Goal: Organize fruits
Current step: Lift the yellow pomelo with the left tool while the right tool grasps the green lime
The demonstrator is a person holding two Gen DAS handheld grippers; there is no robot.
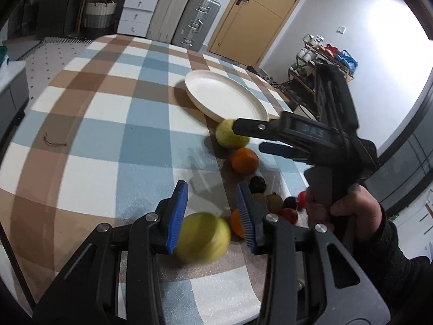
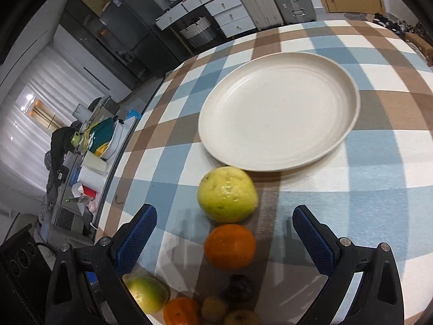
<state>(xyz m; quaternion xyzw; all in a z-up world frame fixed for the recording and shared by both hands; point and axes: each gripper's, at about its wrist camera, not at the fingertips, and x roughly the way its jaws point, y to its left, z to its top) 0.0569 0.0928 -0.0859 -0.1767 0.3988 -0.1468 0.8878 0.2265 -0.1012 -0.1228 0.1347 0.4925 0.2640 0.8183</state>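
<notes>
A: Fruits lie in a row on the checked worktop (image 2: 379, 162), in front of the white plate (image 2: 278, 111). Nearest the plate is a yellow-green guava (image 2: 227, 193), almost touching its rim, then an orange (image 2: 230, 245).

B: And the left hand-held gripper (image 1: 212, 211)?

A: Its blue pads are spread, released. A second guava (image 1: 203, 237) sits between them, against the left pad and apart from the right one. It is blurred, so I cannot tell if it rests on the worktop.

B: The right hand-held gripper (image 2: 224, 233)?

A: Also released, its fingers wide on both sides of the first guava and the orange, touching neither.

B: The other fruits?

A: Small dark and brown ones (image 1: 257, 184), partly hidden behind the left gripper's pad; what kind they are I cannot say. Another orange (image 2: 181, 311) is cut off by the frame edge.
</notes>
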